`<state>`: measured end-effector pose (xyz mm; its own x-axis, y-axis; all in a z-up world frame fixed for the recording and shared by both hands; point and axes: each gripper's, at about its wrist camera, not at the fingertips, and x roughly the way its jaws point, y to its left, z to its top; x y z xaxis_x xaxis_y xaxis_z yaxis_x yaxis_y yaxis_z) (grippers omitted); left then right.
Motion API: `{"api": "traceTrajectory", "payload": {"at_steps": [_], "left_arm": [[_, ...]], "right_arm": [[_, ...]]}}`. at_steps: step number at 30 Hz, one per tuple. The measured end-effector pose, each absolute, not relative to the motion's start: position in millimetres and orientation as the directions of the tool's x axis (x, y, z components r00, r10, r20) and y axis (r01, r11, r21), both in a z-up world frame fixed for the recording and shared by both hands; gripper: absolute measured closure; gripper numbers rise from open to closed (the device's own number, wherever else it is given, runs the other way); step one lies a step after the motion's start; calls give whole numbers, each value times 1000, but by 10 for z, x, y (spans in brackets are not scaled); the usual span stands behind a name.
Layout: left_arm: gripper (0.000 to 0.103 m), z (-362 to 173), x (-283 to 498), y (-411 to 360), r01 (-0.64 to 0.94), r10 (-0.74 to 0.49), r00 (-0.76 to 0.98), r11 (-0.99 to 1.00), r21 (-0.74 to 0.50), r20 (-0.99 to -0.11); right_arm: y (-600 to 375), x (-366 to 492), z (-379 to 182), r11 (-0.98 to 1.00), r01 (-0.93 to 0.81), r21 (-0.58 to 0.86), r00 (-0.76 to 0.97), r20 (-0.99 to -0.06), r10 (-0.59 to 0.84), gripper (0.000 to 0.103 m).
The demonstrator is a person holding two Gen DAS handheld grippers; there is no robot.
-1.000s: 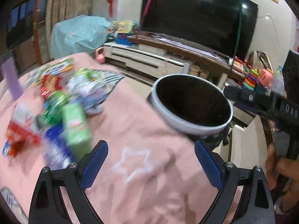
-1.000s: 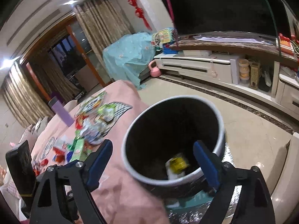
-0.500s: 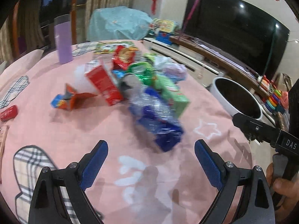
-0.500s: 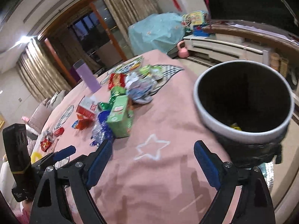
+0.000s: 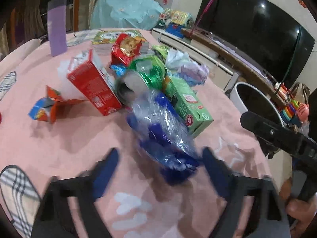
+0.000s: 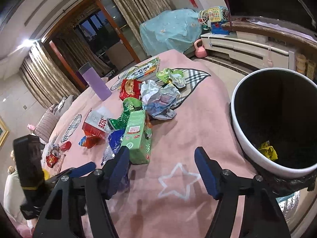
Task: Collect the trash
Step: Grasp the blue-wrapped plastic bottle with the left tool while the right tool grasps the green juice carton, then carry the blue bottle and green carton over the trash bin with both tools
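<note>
A pile of trash lies on the pink table cloth: a crumpled blue plastic wrapper, a green carton, a red carton, a green foil bag, a red snack bag and crumpled paper. My left gripper is open, its blurred jaws on either side of the blue wrapper's near end. My right gripper is open and empty above the cloth, right of the green carton. The white-rimmed bin stands at the table's right edge with a yellow scrap inside.
A purple tumbler stands at the far side of the table. A torn orange and blue wrapper lies left of the pile. A crushed red can lies near the left gripper. A TV and a low cabinet stand behind.
My left gripper has swung from the bin to the trash pile and moved in on the blue wrapper. My right gripper has pulled back from over the bin to above the cloth.
</note>
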<state>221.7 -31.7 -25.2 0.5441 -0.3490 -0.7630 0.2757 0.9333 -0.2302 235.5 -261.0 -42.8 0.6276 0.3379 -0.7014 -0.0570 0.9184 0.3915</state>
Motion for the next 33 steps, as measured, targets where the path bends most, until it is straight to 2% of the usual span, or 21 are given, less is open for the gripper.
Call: {"api": "traceTrajectory", "payload": {"at_steps": [1,2,7,13,15,17,18,21,33], "left_arm": [[59,-287,2239,-319,278,-358,526,930,-241,-771],[64,-315,2242,-298,276,-361,515,928,-249,-777],[71,-256,2220,-102,258,-362,532,930,-261,-766],[71,-208,2170,10,243,-343,545,938,-247,-765],[71,-193,2136,-5,247,-341,545,938,-241,-766],[71,-177,2155,-33,254,-345,543,936,-242,-766],[71,-152,2130,-54,260,-347,545,935,-240,-763],[71,-96,2113,-129,283,-358,550,930,-235,-755],[71,134,1892,-763,443,-437,521,873,-206,-733]], "right_arm": [[-2589,2374,-444,917,-60,394,622,-704,343,35],[-2568,2389,-451,917,-64,395,619,-705,347,36],[-2380,2559,-510,909,-99,404,595,-708,380,37],[-2075,2843,-660,915,-143,378,539,-745,392,38],[-1995,2884,-703,920,-161,356,526,-758,385,45],[-1956,2876,-719,917,-184,353,515,-760,396,65],[-1953,2838,-690,918,-193,348,522,-755,396,66],[-2006,2672,-588,935,-196,294,557,-752,353,67],[-3061,1962,-208,942,-20,335,669,-696,261,67]]}}
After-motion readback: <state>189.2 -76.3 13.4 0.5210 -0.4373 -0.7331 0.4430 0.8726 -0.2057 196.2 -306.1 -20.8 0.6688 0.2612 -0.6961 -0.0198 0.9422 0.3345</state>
